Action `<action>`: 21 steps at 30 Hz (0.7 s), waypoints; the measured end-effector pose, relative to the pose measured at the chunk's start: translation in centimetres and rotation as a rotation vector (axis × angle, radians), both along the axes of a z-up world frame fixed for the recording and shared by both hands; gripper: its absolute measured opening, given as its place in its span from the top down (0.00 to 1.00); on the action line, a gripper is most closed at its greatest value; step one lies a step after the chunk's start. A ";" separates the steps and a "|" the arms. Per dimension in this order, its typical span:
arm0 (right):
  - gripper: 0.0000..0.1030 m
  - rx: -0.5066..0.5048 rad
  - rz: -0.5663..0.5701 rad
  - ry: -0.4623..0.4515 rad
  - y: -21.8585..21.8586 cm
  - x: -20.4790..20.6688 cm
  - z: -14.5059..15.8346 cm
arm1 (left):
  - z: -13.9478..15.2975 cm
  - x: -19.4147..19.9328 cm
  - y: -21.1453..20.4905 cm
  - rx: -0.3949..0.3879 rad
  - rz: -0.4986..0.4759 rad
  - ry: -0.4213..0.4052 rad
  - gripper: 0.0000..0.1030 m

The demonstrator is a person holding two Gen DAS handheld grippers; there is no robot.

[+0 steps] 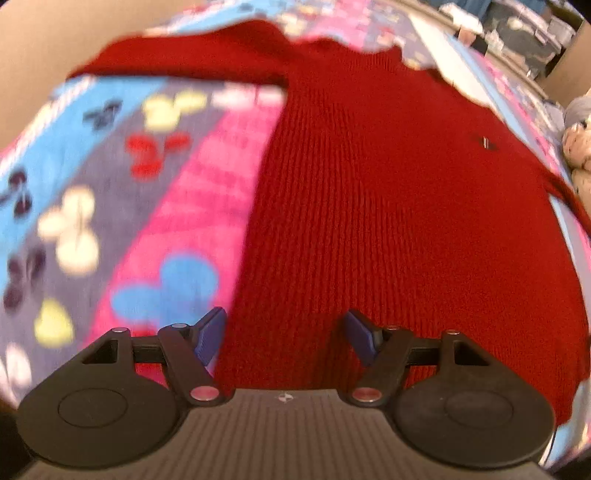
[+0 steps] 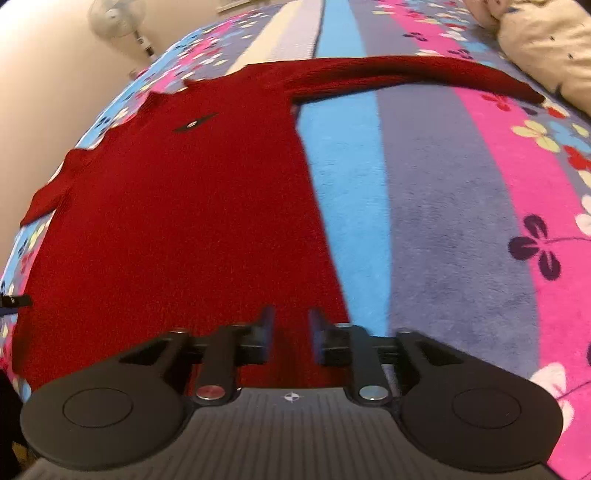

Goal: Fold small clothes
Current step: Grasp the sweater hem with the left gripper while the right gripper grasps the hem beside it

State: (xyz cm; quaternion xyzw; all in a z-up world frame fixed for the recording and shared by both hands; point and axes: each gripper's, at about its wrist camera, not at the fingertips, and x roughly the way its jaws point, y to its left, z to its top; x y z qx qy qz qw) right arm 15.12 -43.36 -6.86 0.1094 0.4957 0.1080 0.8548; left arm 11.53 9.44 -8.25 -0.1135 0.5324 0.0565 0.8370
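Note:
A red knitted sweater (image 1: 388, 203) lies flat, front up, on a striped flowery blanket (image 1: 184, 206). One sleeve (image 1: 192, 55) stretches out to the far left. My left gripper (image 1: 284, 339) hangs over the sweater's near left edge, its blue pads wide apart and empty. In the right wrist view the sweater (image 2: 184, 221) fills the left half, and its other sleeve (image 2: 406, 72) reaches out to the far right. My right gripper (image 2: 291, 336) stands above the near right corner of the sweater, jaws a narrow gap apart, red knit showing below that gap, the pads not pressing on it.
The blanket (image 2: 443, 221) spreads bare to the right of the sweater. A cream cushion or plush (image 2: 546, 40) lies at the far right, near the sleeve's end. A standing fan (image 2: 118, 18) and a pale wall are behind. Boxes and clutter (image 1: 535, 29) stand beyond the bed.

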 end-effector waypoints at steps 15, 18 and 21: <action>1.00 -0.149 -0.010 0.024 1.9 -1.6 -1.4 | 0.8 -3.9 -0.2 0.047 -0.097 -0.033 0.88; 1.00 -0.160 -0.002 0.008 1.8 -2.1 -1.2 | 1.1 -4.2 0.4 0.013 -0.080 -0.042 0.89; 1.00 -0.163 -0.007 -0.013 1.8 -2.9 -0.8 | 1.2 -4.1 0.8 -0.012 -0.050 -0.030 0.88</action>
